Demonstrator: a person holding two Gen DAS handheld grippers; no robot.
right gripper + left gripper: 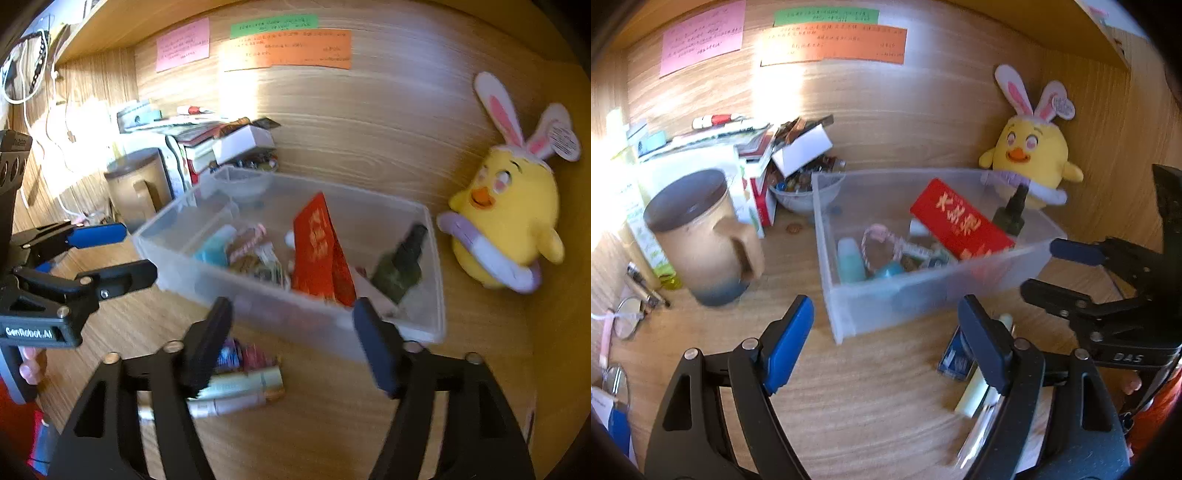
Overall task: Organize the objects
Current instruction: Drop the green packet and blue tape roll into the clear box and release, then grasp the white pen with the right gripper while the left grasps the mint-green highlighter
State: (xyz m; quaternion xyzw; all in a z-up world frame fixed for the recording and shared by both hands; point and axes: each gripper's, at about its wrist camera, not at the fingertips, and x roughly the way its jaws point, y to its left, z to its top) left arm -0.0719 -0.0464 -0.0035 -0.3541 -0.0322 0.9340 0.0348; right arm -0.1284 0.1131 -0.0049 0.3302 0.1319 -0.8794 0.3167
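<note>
Before clear bin (849,314) front edge: left gripper (886,350), right gripper (295,343) spread, empty.

A box (849,302) sits mid-desk, mug (701,236) to its left, plush chick (1030,155) behind-right, tubes (240,387) in front

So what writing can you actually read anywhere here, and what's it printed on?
"GenRobot.AI": on the left gripper body.
"DAS": on the right gripper body.
Red box in the clear bin: large gold Chinese characters, too blurred to read.
Pink note, green note, orange note: handwriting too small.
Plush chick's ear tag: unreadable.
</note>
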